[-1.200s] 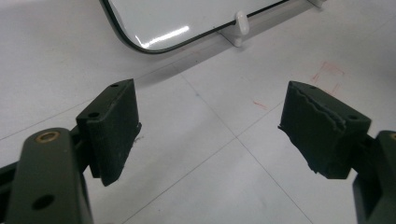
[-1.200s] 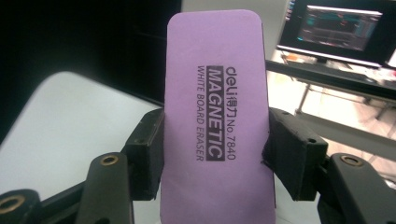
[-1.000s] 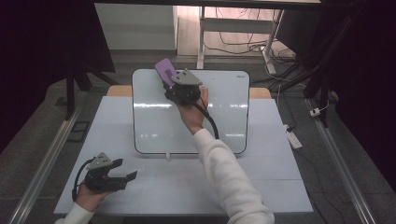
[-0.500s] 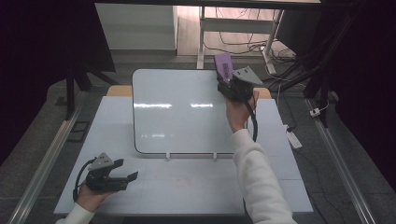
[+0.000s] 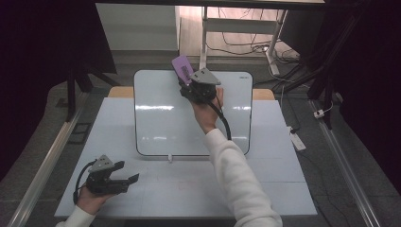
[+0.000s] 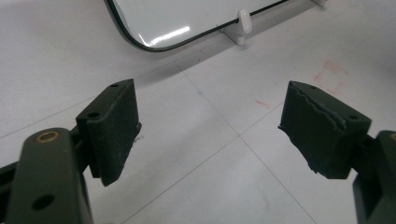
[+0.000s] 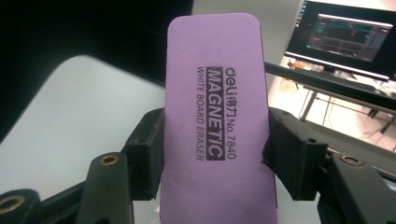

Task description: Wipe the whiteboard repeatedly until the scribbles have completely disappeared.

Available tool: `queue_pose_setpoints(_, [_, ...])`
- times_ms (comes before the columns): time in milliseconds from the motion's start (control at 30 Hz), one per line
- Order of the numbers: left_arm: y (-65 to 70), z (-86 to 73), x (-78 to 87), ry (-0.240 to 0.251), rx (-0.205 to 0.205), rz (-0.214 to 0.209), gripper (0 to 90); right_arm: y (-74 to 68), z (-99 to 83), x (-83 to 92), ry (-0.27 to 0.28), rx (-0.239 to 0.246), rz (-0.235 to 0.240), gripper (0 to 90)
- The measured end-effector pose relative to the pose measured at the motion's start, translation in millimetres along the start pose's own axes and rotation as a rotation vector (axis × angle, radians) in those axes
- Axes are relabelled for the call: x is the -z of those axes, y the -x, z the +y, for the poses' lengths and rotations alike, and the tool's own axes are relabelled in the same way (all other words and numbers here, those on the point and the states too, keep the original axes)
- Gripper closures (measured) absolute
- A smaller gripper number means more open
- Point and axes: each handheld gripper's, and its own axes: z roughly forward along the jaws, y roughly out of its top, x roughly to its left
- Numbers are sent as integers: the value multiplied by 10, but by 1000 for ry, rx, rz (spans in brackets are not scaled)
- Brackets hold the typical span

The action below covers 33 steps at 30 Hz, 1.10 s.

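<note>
A purple magnetic whiteboard eraser [image 5: 182, 68] [image 7: 215, 121] is clamped between the jaws of my right gripper [image 5: 189, 80] [image 7: 212, 154], which is shut on it. The gripper holds it over the top edge of the whiteboard [image 5: 156, 123], near the middle. The board leans on small white feet [image 5: 169, 157] on the table and looks clean. My left gripper [image 5: 125, 179] [image 6: 210, 130] rests low at the table's front left, open, with nothing between its jaws. The board's lower corner [image 6: 154, 28] lies ahead of it.
The white table [image 5: 269, 179] has faint red marks [image 6: 329, 77] on its surface. A power strip [image 5: 297, 140] lies at the right edge. A desk frame with cables [image 5: 236, 33] stands behind the table, and a monitor [image 7: 348, 32] glows beyond.
My right gripper swept the eraser from the board's top left to its top right, then back to the top middle. The left gripper has stayed still.
</note>
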Motion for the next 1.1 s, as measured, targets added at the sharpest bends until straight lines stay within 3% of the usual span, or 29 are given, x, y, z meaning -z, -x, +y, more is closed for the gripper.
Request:
queue_pose_setpoints(100, [-11, -6, 6, 2, 3, -1, 203, 86, -8, 47, 0, -5, -7, 405])
queue_pose_setpoints(167, [-14, -6, 9, 2, 3, -1, 203, 258, -24, 136, 2, -14, -57, 405])
queue_pose_setpoints(333, [7, 6, -3, -3, -4, -1, 203, 792, -111, 441, -4, -105, -179, 405])
queue_pose_setpoints(433, [12, 13, -12, -4, -3, 1, 203, 951, -199, 573, -16, -110, -210, 405])
queue_pose_setpoints(600, [21, 20, -24, -7, -6, 1, 203, 936, -266, 642, -25, -89, -200, 405])
queue_pose_setpoints(867, [-1, 19, -19, -3, 1, 2, 203, 779, -412, 836, -36, -96, -93, 405])
queue_pose_setpoints(1100, [14, 31, -30, -2, -3, 6, 203, 600, -620, 1115, -53, -136, 10, 405])
